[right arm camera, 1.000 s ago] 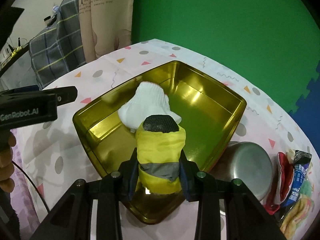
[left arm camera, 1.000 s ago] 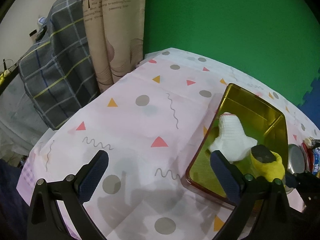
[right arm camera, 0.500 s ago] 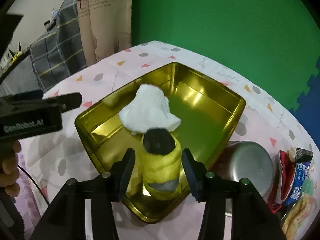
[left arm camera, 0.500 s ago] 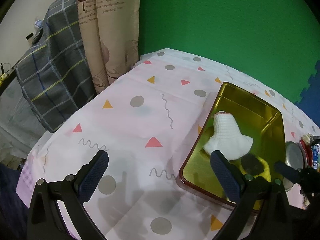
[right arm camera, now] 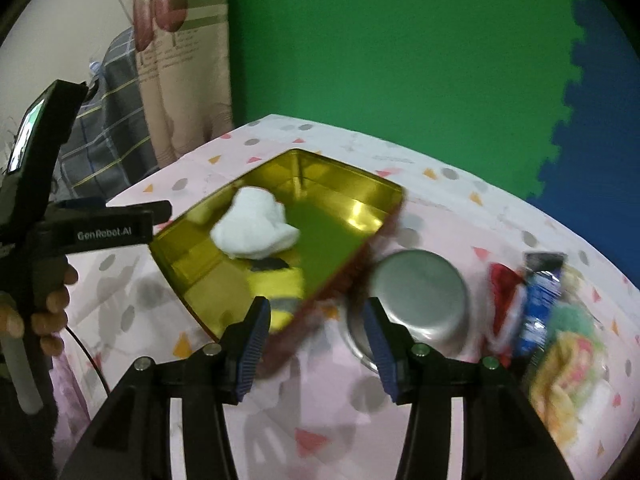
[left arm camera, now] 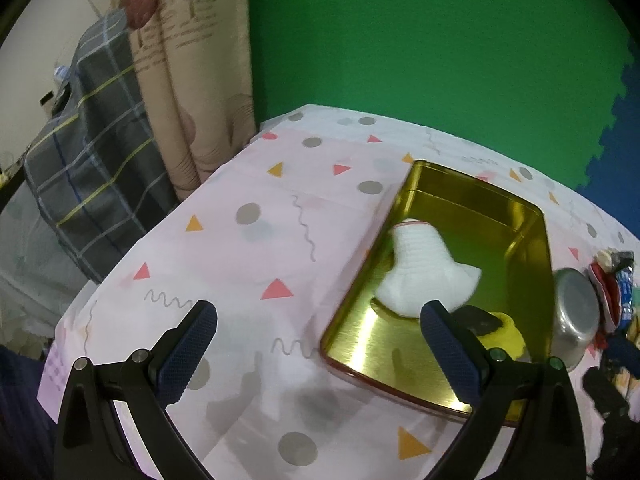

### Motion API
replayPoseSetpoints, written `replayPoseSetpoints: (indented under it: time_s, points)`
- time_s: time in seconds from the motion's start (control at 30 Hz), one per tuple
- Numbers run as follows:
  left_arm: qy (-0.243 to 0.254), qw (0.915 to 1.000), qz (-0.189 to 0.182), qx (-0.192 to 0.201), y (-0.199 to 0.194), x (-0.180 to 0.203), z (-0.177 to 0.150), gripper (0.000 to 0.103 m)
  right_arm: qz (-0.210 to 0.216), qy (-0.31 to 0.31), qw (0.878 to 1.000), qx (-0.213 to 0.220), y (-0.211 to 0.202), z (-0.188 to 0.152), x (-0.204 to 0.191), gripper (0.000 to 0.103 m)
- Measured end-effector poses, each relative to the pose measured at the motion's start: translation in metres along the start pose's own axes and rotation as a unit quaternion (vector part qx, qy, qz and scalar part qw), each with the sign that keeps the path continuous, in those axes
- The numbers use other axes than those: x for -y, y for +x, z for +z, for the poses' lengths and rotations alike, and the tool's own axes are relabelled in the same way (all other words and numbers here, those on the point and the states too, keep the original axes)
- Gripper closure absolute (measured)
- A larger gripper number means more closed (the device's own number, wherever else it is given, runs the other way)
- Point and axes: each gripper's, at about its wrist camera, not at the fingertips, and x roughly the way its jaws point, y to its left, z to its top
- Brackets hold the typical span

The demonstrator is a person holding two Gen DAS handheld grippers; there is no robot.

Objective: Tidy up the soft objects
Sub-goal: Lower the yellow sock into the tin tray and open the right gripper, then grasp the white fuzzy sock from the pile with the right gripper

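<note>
A gold metal tray point(left arm camera: 536, 216) point(right arm camera: 352, 176) sits on the pink patterned tablecloth. Inside lie a white sock point(left arm camera: 420, 268) point(right arm camera: 256, 228) and, in the near corner, a yellow roll with a black top and grey band point(left arm camera: 504, 332) point(right arm camera: 280, 284). My right gripper point(right arm camera: 316, 320) is open, nothing between its fingers, hovering above the tray's near right edge and the steel bowl. My left gripper point(left arm camera: 316, 344) stands wide open over the cloth at the tray's left side, empty. More soft items point(right arm camera: 560, 344) are piled at the right: a red and white piece, a blue packet, yellow and green fabric.
An upturned steel bowl point(right arm camera: 420, 292) point(left arm camera: 576, 312) stands right of the tray. A hand point(right arm camera: 52, 308) holds the left gripper's handle at the left edge. Curtain point(left arm camera: 184, 92) and a plaid cloth point(left arm camera: 88, 152) hang beyond the table's left edge; green wall behind.
My right gripper let go of the yellow roll, which now lies in the tray, then drew back and to the right over the bowl. The left gripper shifted slightly.
</note>
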Motion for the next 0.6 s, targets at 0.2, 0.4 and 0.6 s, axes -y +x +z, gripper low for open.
replayPoseSetpoints:
  time_s: [0.2,0.4,0.6]
  points:
    - [0.027,0.9995,-0.014,0.008,-0.007,0.022,-0.001,0.002,-0.045,0.029,0.998,0.011,-0.029,-0.021,0.047,0.054]
    - [0.05,0.9983,-0.028,0.012,-0.013,0.042,-0.005,0.002,-0.114,0.092,0.989,0.012,-0.058,-0.049,0.12,0.054]
    - [0.069,0.9963,-0.05,0.016,-0.018,0.061,-0.009,0.002,-0.177,0.145,0.974,-0.005,-0.076,-0.081,0.184,0.054]
